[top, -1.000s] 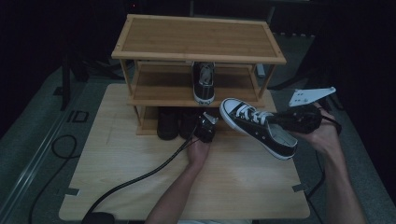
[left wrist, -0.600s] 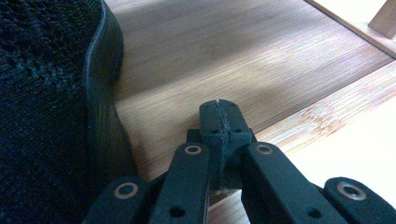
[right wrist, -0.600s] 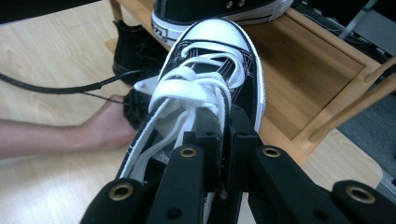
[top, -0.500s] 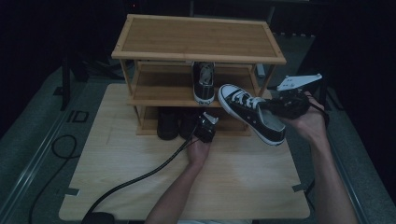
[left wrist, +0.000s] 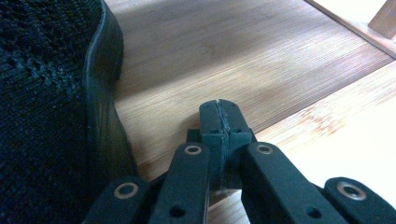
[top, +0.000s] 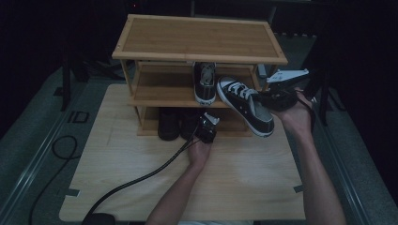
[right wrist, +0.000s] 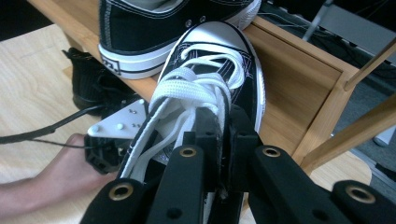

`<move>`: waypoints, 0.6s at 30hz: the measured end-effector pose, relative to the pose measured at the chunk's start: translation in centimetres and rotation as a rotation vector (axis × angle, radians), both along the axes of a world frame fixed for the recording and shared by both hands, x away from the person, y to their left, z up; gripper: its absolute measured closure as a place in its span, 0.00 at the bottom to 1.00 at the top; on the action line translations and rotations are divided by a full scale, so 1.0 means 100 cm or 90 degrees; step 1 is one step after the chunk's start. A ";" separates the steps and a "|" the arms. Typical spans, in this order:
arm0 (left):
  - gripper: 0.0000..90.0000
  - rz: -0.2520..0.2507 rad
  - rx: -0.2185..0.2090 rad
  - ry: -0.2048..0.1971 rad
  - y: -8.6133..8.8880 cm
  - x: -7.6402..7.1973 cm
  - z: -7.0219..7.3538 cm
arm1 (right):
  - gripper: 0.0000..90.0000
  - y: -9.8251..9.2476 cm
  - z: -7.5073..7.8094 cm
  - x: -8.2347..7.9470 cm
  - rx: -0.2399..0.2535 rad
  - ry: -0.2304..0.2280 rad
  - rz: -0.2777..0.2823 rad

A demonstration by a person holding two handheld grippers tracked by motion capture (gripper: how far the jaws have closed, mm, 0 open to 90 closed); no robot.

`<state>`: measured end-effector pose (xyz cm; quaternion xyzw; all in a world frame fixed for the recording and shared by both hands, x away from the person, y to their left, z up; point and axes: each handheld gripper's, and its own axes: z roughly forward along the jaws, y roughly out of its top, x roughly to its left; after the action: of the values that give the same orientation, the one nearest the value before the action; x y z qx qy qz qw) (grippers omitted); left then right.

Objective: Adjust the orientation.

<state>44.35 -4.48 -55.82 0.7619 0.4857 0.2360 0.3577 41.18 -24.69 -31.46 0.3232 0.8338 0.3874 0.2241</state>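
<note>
A dark recording studio: black curtains (top: 42, 42), cabled floor (top: 47, 154).

Two black plastic two-jaw grippers: left gripper (left wrist: 219, 122), right gripper (right wrist: 223, 140); brass-ringed rivets, thick black cable (top: 141, 178), grey three-cornered plate (top: 287, 75); bare forearms.

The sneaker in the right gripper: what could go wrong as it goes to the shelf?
The right gripper pinches only the sneaker by its collar edge, so it might slip. Its toe is close to the second sneaker on the middle shelf and could push it.
</note>
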 end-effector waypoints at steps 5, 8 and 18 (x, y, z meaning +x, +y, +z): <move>1.00 0.000 0.000 0.000 0.000 0.000 0.000 | 0.96 0.005 -0.002 0.007 0.013 -0.005 -0.023; 1.00 0.000 0.000 0.000 0.000 0.000 0.000 | 0.96 0.006 -0.002 0.010 0.021 -0.007 -0.036; 1.00 0.000 0.000 0.000 0.000 0.000 0.000 | 0.96 0.013 -0.008 0.019 0.023 -0.015 -0.053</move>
<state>44.35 -4.48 -55.82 0.7618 0.4858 0.2358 0.3579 43.11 -23.40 -32.29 0.3567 0.8100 0.3965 0.2439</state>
